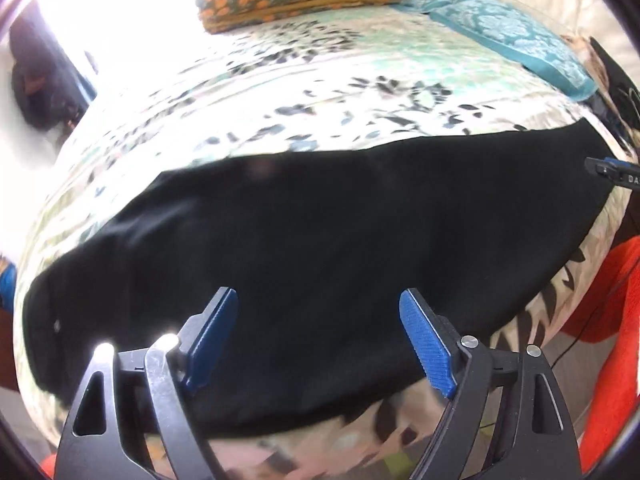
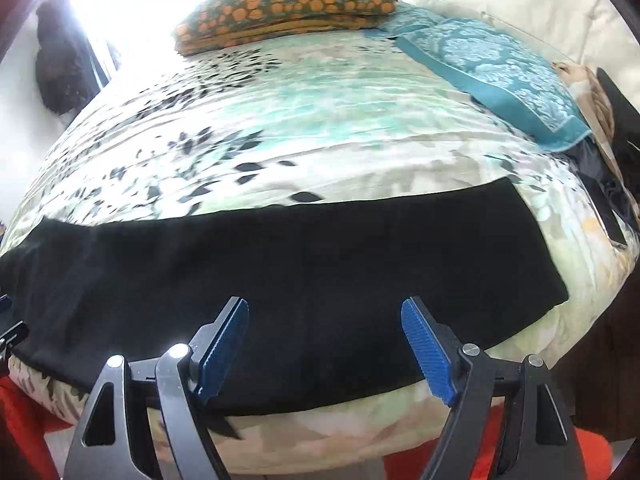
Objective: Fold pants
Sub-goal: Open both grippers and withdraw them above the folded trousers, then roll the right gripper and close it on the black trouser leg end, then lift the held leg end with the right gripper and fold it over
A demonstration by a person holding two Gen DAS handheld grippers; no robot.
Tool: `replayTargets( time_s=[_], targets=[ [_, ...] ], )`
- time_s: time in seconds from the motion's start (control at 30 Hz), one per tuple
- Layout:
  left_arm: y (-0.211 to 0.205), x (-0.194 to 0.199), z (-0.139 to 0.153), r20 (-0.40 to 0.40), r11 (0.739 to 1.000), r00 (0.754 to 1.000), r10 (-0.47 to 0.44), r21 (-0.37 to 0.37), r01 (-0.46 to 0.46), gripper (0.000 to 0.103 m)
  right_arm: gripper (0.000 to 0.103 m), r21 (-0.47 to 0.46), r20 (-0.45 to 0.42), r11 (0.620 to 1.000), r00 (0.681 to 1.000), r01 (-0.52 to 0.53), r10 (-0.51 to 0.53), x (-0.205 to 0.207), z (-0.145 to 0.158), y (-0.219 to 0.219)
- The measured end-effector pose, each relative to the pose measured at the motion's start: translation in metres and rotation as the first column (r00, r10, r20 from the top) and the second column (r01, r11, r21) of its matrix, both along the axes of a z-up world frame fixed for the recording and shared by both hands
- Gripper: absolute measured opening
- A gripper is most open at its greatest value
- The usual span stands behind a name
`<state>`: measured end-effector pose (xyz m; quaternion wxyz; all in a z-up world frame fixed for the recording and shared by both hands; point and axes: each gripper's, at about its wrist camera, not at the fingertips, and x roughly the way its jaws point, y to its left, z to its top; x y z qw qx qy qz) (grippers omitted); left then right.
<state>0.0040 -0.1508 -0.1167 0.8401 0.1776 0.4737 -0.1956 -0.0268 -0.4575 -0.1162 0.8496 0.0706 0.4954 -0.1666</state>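
Right wrist view: pants (image 2: 280, 276) lie as one long flat band on the bed (image 2: 280, 152), lengthwise fold done I reckon, crosswise folds left; left gripper (image 1: 318, 336) and right gripper (image 2: 324, 344) both spread, empty.

An orange-spotted pillow (image 2: 286, 8) lies at the far end of the floral bedspread (image 2: 280, 128), a teal pillow (image 2: 492, 68) beside it.

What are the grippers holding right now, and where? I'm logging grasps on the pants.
Nothing. The left gripper and right gripper are both open above the black pants, which lie flat on the bed.
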Motion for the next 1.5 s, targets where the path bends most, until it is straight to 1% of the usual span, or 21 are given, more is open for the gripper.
replayTargets(
  time_s=[0.07,0.13,0.23,0.33,0.4,0.47,0.53,0.6,0.63,0.67,0.73,0.83,0.93,1.07,1.2,1.27,1.3,1.33,1.37,1.43,1.5],
  targets=[
    [-0.015,-0.003,-0.016,-0.015,0.999,0.999,-0.029,0.044,0.03,0.085,0.079,-0.02,-0.055,1.0,0.998,-0.013,0.012,-0.005,-0.011,-0.019],
    [-0.025,-0.006,-0.04,-0.075,0.985,0.997,-0.026,0.168,0.039,0.084,0.079,0.005,-0.109,1.0,0.994,-0.025,0.025,-0.019,-0.021,-0.024],
    [-0.009,-0.014,-0.036,-0.092,0.988,0.995,0.03,0.151,-0.016,0.084,0.079,0.066,-0.174,0.997,0.984,-0.036,0.047,-0.056,-0.03,-0.018],
    [0.001,-0.01,-0.027,-0.097,0.99,0.994,0.053,0.139,-0.039,0.084,0.077,0.147,-0.077,0.989,0.996,-0.033,0.045,-0.076,-0.019,-0.023],
    [0.002,-0.012,-0.026,-0.061,0.99,0.997,0.051,0.134,-0.043,0.083,0.077,0.194,0.068,0.978,0.993,0.077,-0.092,-0.09,0.004,-0.053],
    [0.001,-0.013,-0.019,-0.038,0.993,0.998,0.045,0.11,-0.041,0.083,0.079,0.287,0.2,0.929,0.934,0.233,-0.296,-0.112,0.023,-0.105],
    [-0.007,-0.011,-0.013,-0.02,0.996,0.999,0.038,0.078,-0.036,0.083,0.079,0.448,0.242,0.825,0.842,0.344,-0.482,-0.136,0.026,-0.163],
    [-0.018,-0.009,-0.011,-0.003,0.998,1.0,0.016,0.057,-0.016,0.083,0.079,0.615,0.239,0.702,0.764,0.359,-0.6,-0.157,0.015,-0.21],
    [-0.021,-0.011,-0.008,0.006,0.999,1.0,0.002,0.053,-0.003,0.083,0.079,0.66,0.237,0.662,0.738,0.355,-0.632,-0.166,0.009,-0.227],
    [-0.021,-0.019,-0.003,0.013,0.999,1.0,-0.011,0.052,0.01,0.083,0.079,0.691,0.222,0.633,0.732,0.348,-0.644,-0.172,0.002,-0.238],
    [-0.033,-0.017,-0.007,0.011,0.998,0.999,-0.039,0.051,0.038,0.083,0.079,0.735,0.186,0.592,0.742,0.33,-0.644,-0.178,-0.01,-0.251],
    [-0.046,-0.001,-0.029,-0.032,0.997,0.999,-0.037,0.065,0.039,0.083,0.078,0.794,0.131,0.543,0.794,0.274,-0.594,-0.173,-0.028,-0.25],
    [-0.041,-0.003,-0.04,-0.065,0.998,0.998,-0.009,0.069,0.014,0.083,0.078,0.766,0.089,0.575,0.838,0.288,-0.539,-0.16,-0.034,-0.241],
    [-0.027,0.0,-0.037,-0.093,0.998,0.994,0.051,0.029,-0.049,0.083,0.078,0.775,0.072,0.567,0.853,0.279,-0.517,-0.151,-0.044,-0.239],
    [-0.026,0.003,-0.02,-0.059,0.996,0.996,0.064,-0.065,-0.068,0.083,0.078,0.772,0.041,0.564,0.862,0.294,-0.505,-0.14,-0.051,-0.238],
    [-0.034,0.001,-0.021,-0.05,0.998,0.998,0.037,-0.058,-0.04,0.083,0.067,0.77,0.048,0.573,0.871,0.28,-0.49,-0.137,-0.05,-0.235],
    [-0.039,0.0,-0.027,-0.06,0.999,0.998,0.022,-0.026,-0.024,0.083,0.048,0.764,0.042,0.579,0.873,0.286,-0.487,-0.136,-0.05,-0.235],
    [-0.043,-0.001,-0.035,-0.08,1.0,0.997,0.009,0.003,-0.009,0.083,0.022,0.756,0.029,0.582,0.873,0.299,-0.487,-0.134,-0.053,-0.235],
    [-0.045,-0.002,-0.043,-0.102,1.0,0.995,0.003,0.025,-0.001,0.083,0.022,0.759,0.021,0.574,0.87,0.307,-0.493,-0.135,-0.056,-0.236],
    [-0.037,-0.007,-0.041,-0.089,1.0,0.996,0.028,-0.008,-0.029,0.083,0.021,0.762,0.025,0.564,0.857,0.316,-0.514,-0.138,-0.056,-0.236],
    [-0.032,-0.007,-0.032,-0.118,0.997,0.99,0.075,-0.023,-0.079,0.076,0.021,0.739,0.059,0.601,0.859,0.305,-0.508,-0.14,-0.047,-0.23]
  ],
)
